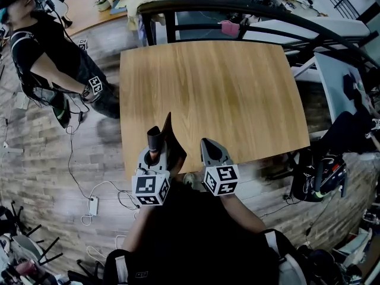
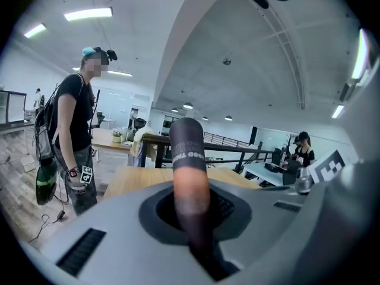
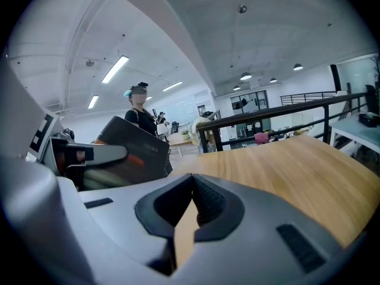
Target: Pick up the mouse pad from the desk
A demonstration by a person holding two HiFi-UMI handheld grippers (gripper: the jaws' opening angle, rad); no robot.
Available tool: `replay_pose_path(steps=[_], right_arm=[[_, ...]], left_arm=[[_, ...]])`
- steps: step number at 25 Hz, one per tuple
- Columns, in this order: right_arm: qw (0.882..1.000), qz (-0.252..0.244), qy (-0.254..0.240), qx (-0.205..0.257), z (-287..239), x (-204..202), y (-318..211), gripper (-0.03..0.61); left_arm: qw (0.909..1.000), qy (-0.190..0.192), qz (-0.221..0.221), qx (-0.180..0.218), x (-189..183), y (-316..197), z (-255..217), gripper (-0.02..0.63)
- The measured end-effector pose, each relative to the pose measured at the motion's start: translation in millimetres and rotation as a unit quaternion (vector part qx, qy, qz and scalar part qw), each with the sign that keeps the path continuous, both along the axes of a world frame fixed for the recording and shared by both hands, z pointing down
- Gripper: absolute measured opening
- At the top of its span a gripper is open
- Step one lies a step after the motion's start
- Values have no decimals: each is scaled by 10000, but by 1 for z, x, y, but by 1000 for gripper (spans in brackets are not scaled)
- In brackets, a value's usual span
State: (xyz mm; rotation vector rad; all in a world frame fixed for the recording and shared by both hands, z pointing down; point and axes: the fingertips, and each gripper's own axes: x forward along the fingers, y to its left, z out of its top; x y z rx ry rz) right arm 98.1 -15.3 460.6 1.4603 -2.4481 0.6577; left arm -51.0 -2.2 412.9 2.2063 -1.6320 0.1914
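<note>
Wooden desk (image 1: 225,94): mouse pad (image 2: 189,159) clamped in left hand-held gripper (image 1: 155,153); right hand-held gripper (image 1: 210,146) closed.

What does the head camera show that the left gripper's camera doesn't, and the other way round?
Only the head view: the whole top of the desk seen from above, and a white power strip on the floor. Only the left gripper view: ceiling lights and a person in a cap far off at the right. Both: the dark mouse pad clamped upright in the left gripper, and a bystander in black beside the desk.
</note>
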Motion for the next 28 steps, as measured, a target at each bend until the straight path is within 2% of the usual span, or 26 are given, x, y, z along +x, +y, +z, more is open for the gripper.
replay_pose_path(steps=[8, 20, 28], right_arm=[[9993, 89, -166, 326, -38, -21, -3, 31], [9980, 167, -248, 560, -59, -52, -6, 31], [9968, 238, -273, 714, -69, -57, -4, 31]], left_arm=[[9995, 8, 188, 268, -10, -5, -22, 43], [9988, 72, 429, 238, -33, -8, -16, 43], [9980, 118, 566, 236, -35, -4, -14, 43]])
